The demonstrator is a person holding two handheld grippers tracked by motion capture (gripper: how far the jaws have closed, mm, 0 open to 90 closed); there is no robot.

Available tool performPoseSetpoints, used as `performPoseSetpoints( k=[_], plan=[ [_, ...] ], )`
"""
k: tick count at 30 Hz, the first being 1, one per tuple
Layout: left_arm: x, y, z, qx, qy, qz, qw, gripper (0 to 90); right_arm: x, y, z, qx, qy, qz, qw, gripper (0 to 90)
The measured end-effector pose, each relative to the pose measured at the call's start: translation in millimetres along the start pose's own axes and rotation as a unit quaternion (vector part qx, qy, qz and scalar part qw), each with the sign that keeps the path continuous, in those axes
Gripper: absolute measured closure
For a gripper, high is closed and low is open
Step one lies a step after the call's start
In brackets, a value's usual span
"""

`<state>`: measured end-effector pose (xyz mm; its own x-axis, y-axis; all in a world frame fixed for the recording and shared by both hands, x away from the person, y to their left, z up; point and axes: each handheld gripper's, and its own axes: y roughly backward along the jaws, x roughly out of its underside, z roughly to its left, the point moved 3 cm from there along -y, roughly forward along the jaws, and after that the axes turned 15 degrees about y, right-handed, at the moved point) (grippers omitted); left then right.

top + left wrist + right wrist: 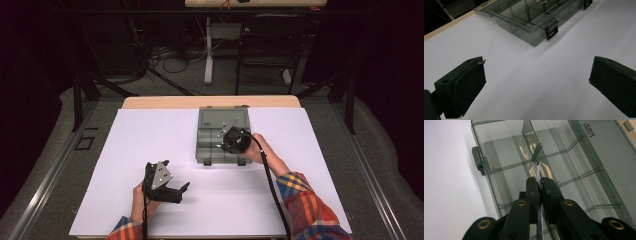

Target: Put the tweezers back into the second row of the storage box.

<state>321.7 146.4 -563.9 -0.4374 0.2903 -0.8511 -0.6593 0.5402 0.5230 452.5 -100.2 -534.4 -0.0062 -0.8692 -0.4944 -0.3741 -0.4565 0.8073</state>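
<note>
Right gripper (pixel 539 185) jaws clamped on a thin metal rod (pixel 538 173), tip at twelve o'clock over the box (pixel 586 157); left gripper (pixel 536 85) jaws apart.

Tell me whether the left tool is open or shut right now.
Open. In the left gripper view the left tool has its two black jaws far apart with bare white table between them, and nothing is held; the compartment box lies beyond.
</note>
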Motion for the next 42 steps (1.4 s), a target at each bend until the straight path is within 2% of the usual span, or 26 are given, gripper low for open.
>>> performPoseSetpoints(
  k=[5,7,8,10,15,19,23,30,42],
  plan=[
    [-0.3,0.4,0.2,-0.001,-0.003,0.0,1.0,0.0,-0.1,0.5,1.4,-0.007,0.001,-0.001,1.0,82.8],
    [-0.4,0.9,0.9,-0.002,-0.002,-0.001,1.0,0.0,-0.4,1.5,1.4,-0.015,-0.002,-0.006,0.9999,71.3],
    [-0.6,1.1,1.5,-0.003,-0.003,-0.001,1.0,0.0,-0.8,3.8,1.1,-0.012,-0.004,-0.012,0.9998,63.3],
    [-0.4,1.2,2.0,-0.003,-0.002,-0.001,1.0,0.0,-2.2,11.3,0.0,-0.005,-0.008,-0.03,0.9995,58.6],
    [-0.1,0.3,0.7,-0.001,-0.002,-0.001,1.0,0.0,-2.3,28.9,-2.0,0.014,-0.028,-0.055,0.998,29.5],
    [0.2,-0.1,1.3,-0.001,0.0,-0.001,1.0,0.0,0.9,39.6,-2.6,0.02,-0.052,-0.076,0.9955,15.4],
    [0.5,0.3,2.0,0.001,0.001,-0.001,1.0,0.0,7.0,47.7,-2.5,0.025,-0.07,-0.087,0.9934,9.0],
    [1.1,-0.5,3.4,0.001,0.002,-0.001,1.0,0.0,17.5,58.8,4.3,0.031,-0.081,-0.099,0.9914,2.4],
    [1.7,0.1,3.4,-0.002,-0.004,0.001,1.0,0.0,38.0,75.4,20.2,0.06,-0.098,-0.132,0.9846,0.0]
  ],
)
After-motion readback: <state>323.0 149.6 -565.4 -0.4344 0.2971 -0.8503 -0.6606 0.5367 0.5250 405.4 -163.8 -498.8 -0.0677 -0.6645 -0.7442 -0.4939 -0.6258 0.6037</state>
